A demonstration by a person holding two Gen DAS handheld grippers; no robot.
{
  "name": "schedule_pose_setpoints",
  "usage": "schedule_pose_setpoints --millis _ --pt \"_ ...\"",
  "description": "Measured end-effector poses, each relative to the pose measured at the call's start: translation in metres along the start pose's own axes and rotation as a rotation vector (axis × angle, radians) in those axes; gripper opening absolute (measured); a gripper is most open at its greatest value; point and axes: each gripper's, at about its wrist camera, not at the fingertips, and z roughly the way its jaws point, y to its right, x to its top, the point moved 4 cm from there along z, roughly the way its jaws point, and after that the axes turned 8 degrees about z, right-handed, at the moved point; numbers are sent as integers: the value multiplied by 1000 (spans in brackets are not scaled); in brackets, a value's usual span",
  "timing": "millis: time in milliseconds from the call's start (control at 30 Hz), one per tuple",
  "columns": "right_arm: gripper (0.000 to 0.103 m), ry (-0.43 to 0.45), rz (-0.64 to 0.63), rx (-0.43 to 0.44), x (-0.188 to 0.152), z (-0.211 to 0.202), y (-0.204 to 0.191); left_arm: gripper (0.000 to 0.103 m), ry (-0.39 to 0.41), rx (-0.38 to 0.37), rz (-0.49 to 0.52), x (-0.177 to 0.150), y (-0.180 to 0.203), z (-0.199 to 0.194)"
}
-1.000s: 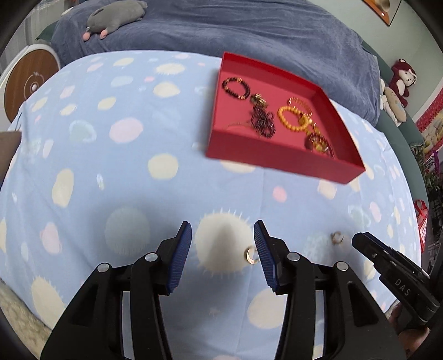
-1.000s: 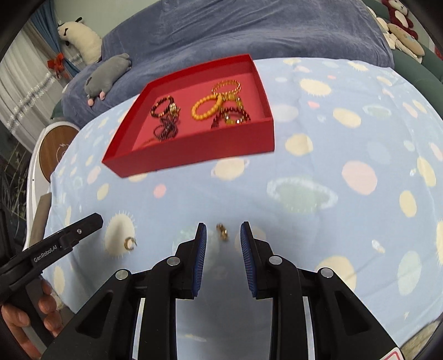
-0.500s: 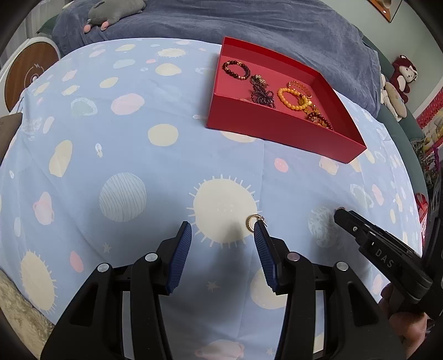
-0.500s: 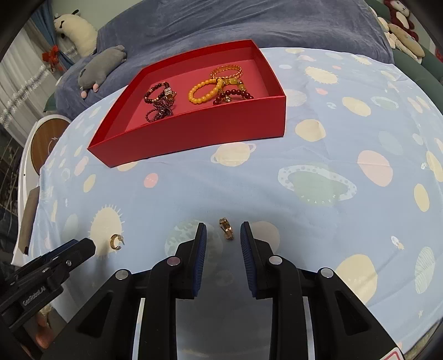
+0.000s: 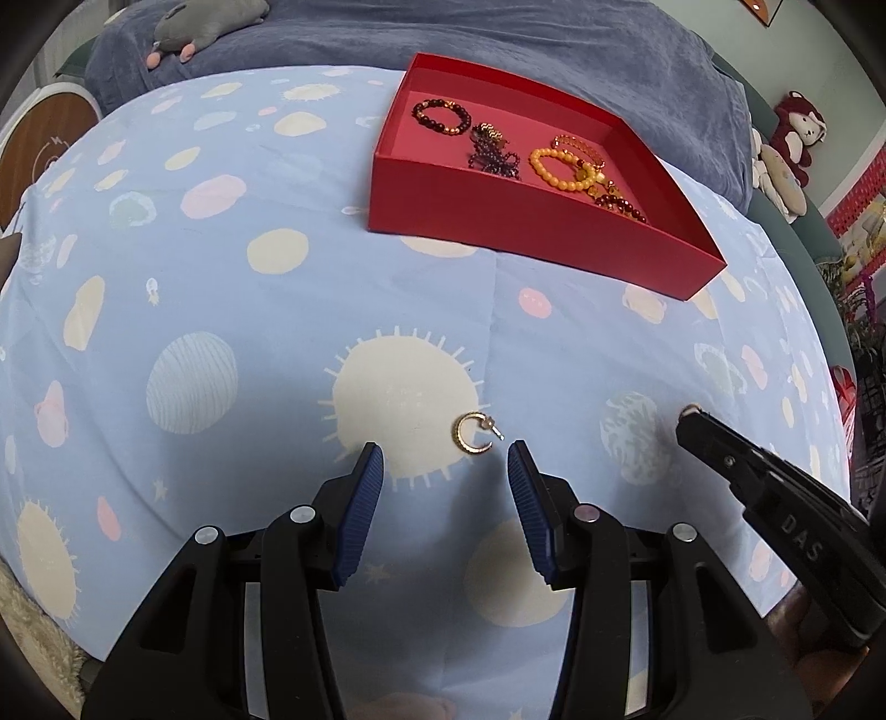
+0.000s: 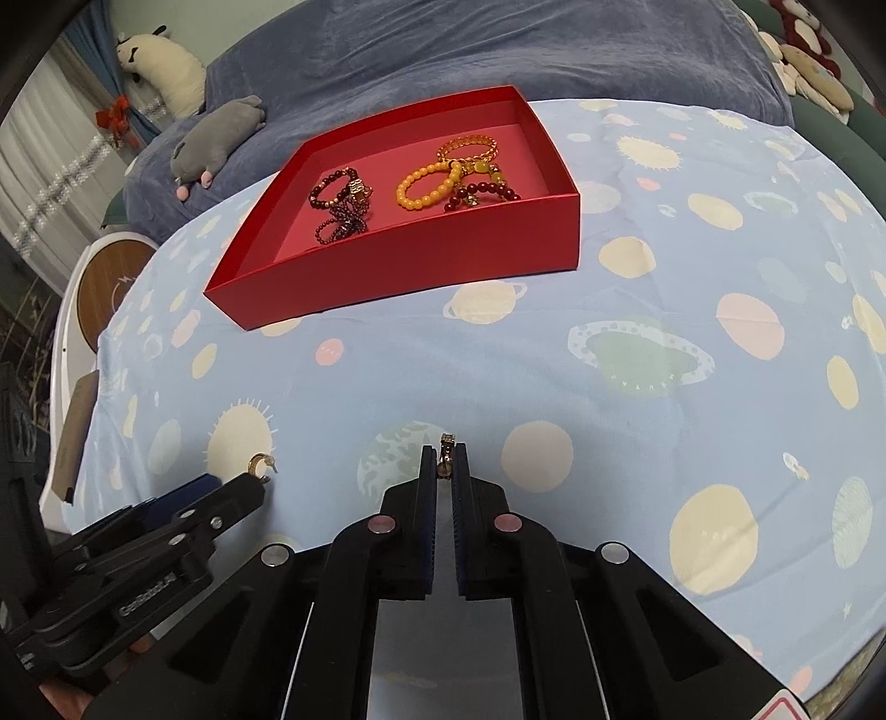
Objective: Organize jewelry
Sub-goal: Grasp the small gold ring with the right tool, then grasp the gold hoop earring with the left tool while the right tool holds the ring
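A gold hoop earring (image 5: 473, 435) lies on the blue planet-print cloth (image 5: 221, 277), just ahead of my left gripper (image 5: 444, 451). That gripper is open, its blue pads wide on either side and clear of the hoop. My right gripper (image 6: 443, 457) is shut on a small gold earring (image 6: 446, 440), pinched at the fingertips low over the cloth. The red box (image 6: 415, 260) stands farther back and holds several bead bracelets (image 6: 429, 180). In the left wrist view the right gripper's tip (image 5: 689, 423) is at the right. In the right wrist view the left gripper (image 6: 249, 487) sits by the hoop (image 6: 260, 464).
Behind the red box (image 5: 526, 221) lies a grey-blue blanket (image 5: 498, 33) with a grey plush toy (image 6: 219, 135). More plush toys (image 5: 792, 138) sit at the far right. A round white and wood object (image 6: 105, 282) stands past the cloth's left edge.
My right gripper's jaws have closed on the small gold earring. The left gripper has come down and closer to the hoop earring, still open.
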Motion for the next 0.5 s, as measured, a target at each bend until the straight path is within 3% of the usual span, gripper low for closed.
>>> schedule_pose_setpoints --millis 133,300,500 --pt "5 -4 19 14 -3 -3 2 43 10 3 9 6 4 4" --pt "5 -7 33 21 -3 -4 4 17 26 35 41 8 5 7" --pt "5 -11 41 26 -2 -3 5 13 36 32 51 7 4 7"
